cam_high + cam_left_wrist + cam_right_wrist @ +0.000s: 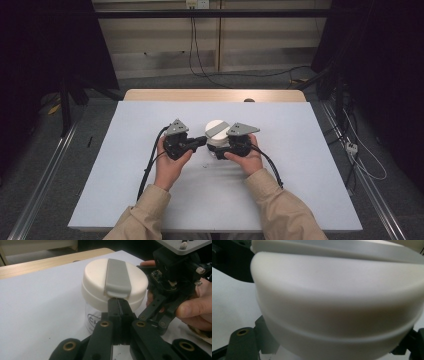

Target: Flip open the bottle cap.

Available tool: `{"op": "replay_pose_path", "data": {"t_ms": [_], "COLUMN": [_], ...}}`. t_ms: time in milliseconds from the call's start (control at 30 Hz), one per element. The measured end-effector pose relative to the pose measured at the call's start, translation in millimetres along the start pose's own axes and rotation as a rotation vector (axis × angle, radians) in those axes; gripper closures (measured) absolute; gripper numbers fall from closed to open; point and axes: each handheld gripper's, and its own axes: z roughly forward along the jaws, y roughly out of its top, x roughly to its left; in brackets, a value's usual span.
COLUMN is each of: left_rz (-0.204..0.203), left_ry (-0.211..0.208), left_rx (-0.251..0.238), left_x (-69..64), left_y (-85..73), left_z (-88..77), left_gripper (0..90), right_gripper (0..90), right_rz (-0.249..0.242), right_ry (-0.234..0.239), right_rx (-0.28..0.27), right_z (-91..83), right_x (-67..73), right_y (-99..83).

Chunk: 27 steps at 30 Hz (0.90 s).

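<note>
left gripper [119, 301]: jaws pressed together, tips just under grey latch [117, 277] | jar [95, 317]: clear, upright, cream lid [95, 282] on | right gripper [160, 312]: at jar's far side, hand [197, 307] holding it | worktop [37, 315]: white

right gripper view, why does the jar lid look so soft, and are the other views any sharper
Right gripper view: the white lid sits too close to the lens, so it blurs. Left gripper view: the lid and its grey strap are sharp, with soft glare on top. High view: even light, dark surroundings, the jar small.
</note>
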Motion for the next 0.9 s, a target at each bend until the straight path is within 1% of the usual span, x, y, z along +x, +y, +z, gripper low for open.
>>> {"op": "replay_pose_path", "data": {"t_ms": [100, 233, 267, 533, 633, 700, 800, 900], "left_rz": [-0.004, 0.002, -0.003, 0.009, 0.001, 0.007, 0.003, 0.011], "left_ry": [0.0, 0.003, -0.002, 0.002, -0.005, -0.002, -0.004, -0.001], "left_rx": [-0.004, -0.007, -0.01, -0.011, -0.017, -0.013, -0.018, -0.016], "left_x": [0.0, -0.7, -1.0, -2.3, -2.3, -2.3, -2.3, -2.1], "left_y": [2.7, 7.5, 8.8, 19.4, 23.7, 26.3, 29.2, 32.1], "left_z": [-0.8, -1.7, -1.7, -2.7, -2.7, -2.4, -1.4, -1.2], "left_gripper": [90.0, 90.0, 90.0, 90.0, 90.0, 90.0, 90.0, 90.0], "right_gripper": [18.7, 18.7, 18.7, 18.7, 18.7, 18.7, 18.7, 18.7], "right_rz": [-0.001, -0.001, -0.002, -0.003, -0.003, -0.003, -0.004, -0.005], "right_ry": [-0.001, -0.001, -0.001, -0.002, -0.002, -0.003, -0.002, -0.001], "right_rx": [-0.001, -0.001, -0.001, -0.002, -0.002, -0.004, -0.004, -0.004], "right_z": [0.2, 0.3, 0.3, 0.7, 0.9, 1.1, 1.1, 1.1], "right_x": [0.1, 0.1, 0.2, 0.5, 0.6, 0.7, 0.5, 0.4], "right_y": [-0.1, -0.2, -0.2, -0.4, -0.4, -0.5, -0.6, -0.7]}}
